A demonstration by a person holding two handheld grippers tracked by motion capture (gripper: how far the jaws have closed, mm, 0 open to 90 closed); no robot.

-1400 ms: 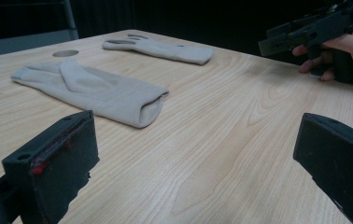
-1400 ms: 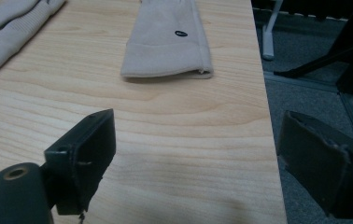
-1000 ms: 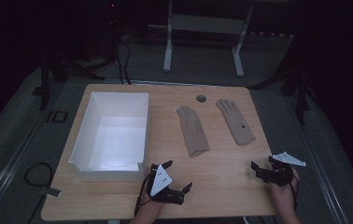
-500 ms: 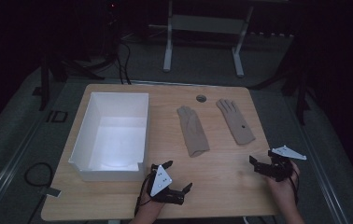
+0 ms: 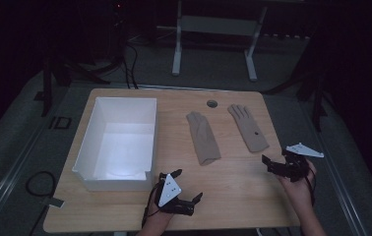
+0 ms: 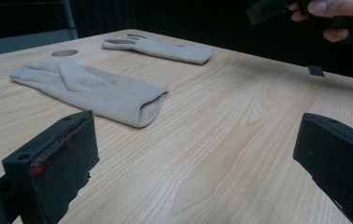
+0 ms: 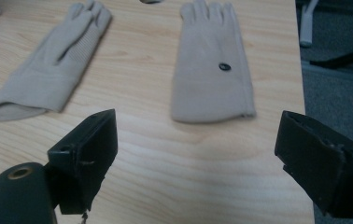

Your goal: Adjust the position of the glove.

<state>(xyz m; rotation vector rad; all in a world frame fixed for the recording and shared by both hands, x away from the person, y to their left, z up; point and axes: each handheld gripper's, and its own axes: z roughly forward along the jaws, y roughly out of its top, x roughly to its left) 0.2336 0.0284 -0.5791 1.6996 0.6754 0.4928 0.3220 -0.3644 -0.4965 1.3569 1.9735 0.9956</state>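
Note:
Two beige gloves lie flat on the wooden table point(image 5: 233, 187). The left glove point(image 5: 202, 137) point(image 6: 90, 91) point(image 7: 48, 70) rests mid-table, its cuff toward me. The right glove point(image 5: 249, 127) point(image 7: 212, 70) point(image 6: 158, 48), with a small dark button, lies nearer the right edge. My left gripper point(image 5: 186, 189) point(image 6: 195, 158) rests open near the front edge, below the left glove, nothing between its jaws. My right gripper point(image 5: 278, 162) point(image 7: 195, 154) is held open above the table just short of the right glove's cuff.
A white open box point(image 5: 117, 142) stands on the left half of the table, beside my left gripper. A round hole point(image 5: 212, 103) sits in the tabletop behind the gloves. The table's right edge point(image 7: 300, 93) runs close to the right glove. Stand legs and cables lie on the floor beyond.
My right gripper has lifted slightly and crept forward toward the right glove's cuff. The left gripper and both gloves have stayed put.

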